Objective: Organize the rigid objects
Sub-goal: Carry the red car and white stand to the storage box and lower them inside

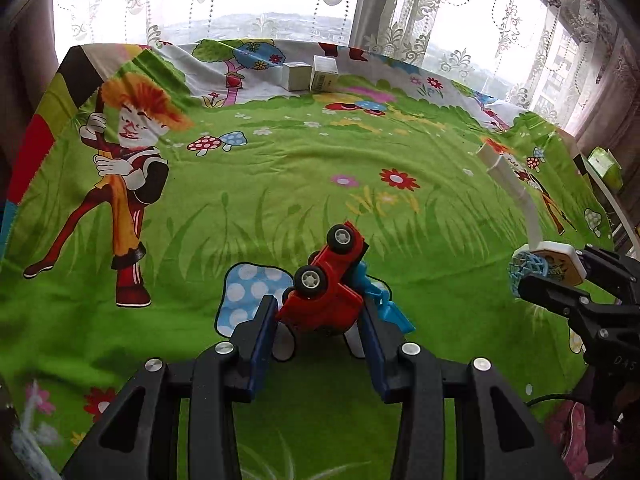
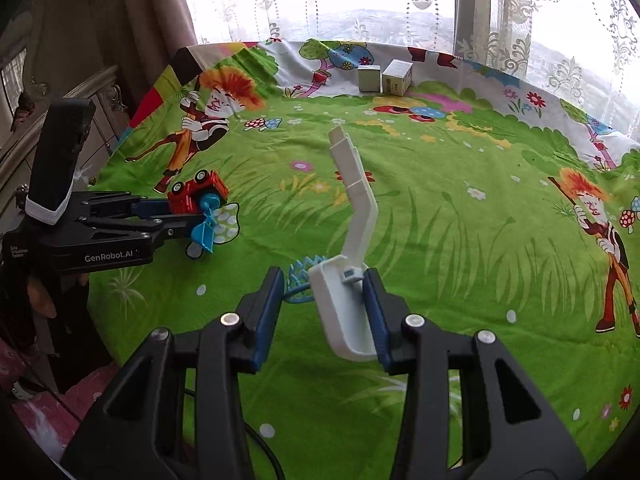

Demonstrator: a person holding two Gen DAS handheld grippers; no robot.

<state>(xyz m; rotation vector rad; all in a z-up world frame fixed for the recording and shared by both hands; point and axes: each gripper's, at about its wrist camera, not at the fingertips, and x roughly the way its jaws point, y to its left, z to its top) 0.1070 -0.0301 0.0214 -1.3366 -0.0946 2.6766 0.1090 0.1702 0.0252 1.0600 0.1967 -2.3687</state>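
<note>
My left gripper (image 1: 320, 312) is shut on a red toy car with a blue part (image 1: 326, 280), tipped on its side with wheels up, just above the green cartoon cloth (image 1: 280, 160). It also shows in the right wrist view (image 2: 198, 196) at the left. My right gripper (image 2: 326, 296) is shut on a white plastic toy with a long bent arm (image 2: 352, 216) and a blue mesh piece (image 2: 300, 276); the toy also shows in the left wrist view (image 1: 516, 188) at the right.
Two small white boxes (image 1: 310, 76) stand side by side at the far edge of the cloth, before the lace curtain; they also show in the right wrist view (image 2: 384, 76). A wooden cabinet (image 2: 100, 96) stands left of the table. A green box (image 1: 606, 164) lies at the far right.
</note>
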